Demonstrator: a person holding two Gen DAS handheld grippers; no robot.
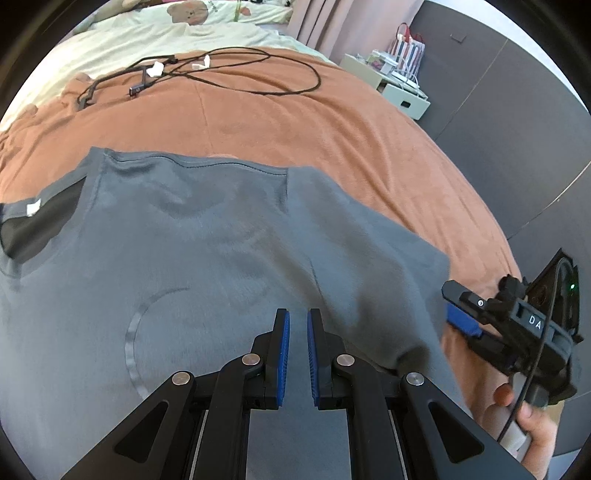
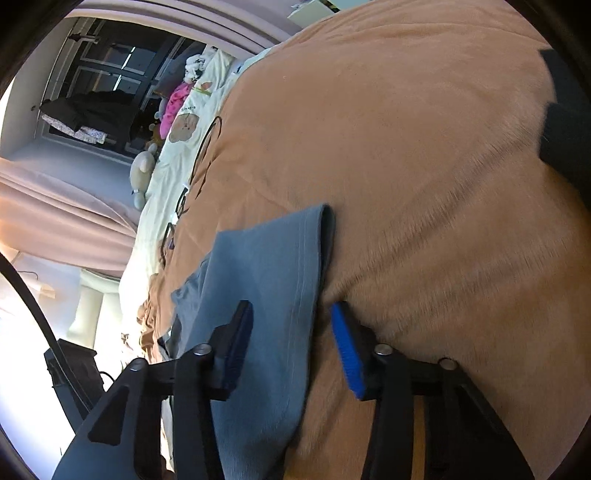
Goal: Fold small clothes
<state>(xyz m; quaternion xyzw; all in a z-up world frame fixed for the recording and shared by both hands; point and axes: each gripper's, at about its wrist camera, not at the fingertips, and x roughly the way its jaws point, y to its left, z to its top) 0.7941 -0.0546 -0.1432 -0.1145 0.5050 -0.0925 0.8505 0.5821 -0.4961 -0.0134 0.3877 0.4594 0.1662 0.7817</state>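
Note:
A grey T-shirt [image 1: 221,236] lies spread flat on a brown blanket [image 1: 332,122], with a faint ring print near its middle. My left gripper [image 1: 298,350] hovers over the shirt's near part. Its blue pads stand almost together with a thin gap and hold nothing. My right gripper [image 1: 453,308], held by a hand [image 1: 532,421], sits at the shirt's right edge. In the right wrist view the right gripper [image 2: 291,332] is open, and the sleeve edge of the shirt [image 2: 266,273] lies between its fingers. One blue pad [image 2: 347,354] rests by the blanket [image 2: 424,184].
Black cables [image 1: 236,70] with white tags lie on the far blanket. Pale bear-print bedding [image 1: 166,33] covers the bed's head end. A white cabinet [image 1: 402,92] with striped bags stands beyond the bed by a dark wall. Plush toys [image 2: 173,107] sit at the bed's far end.

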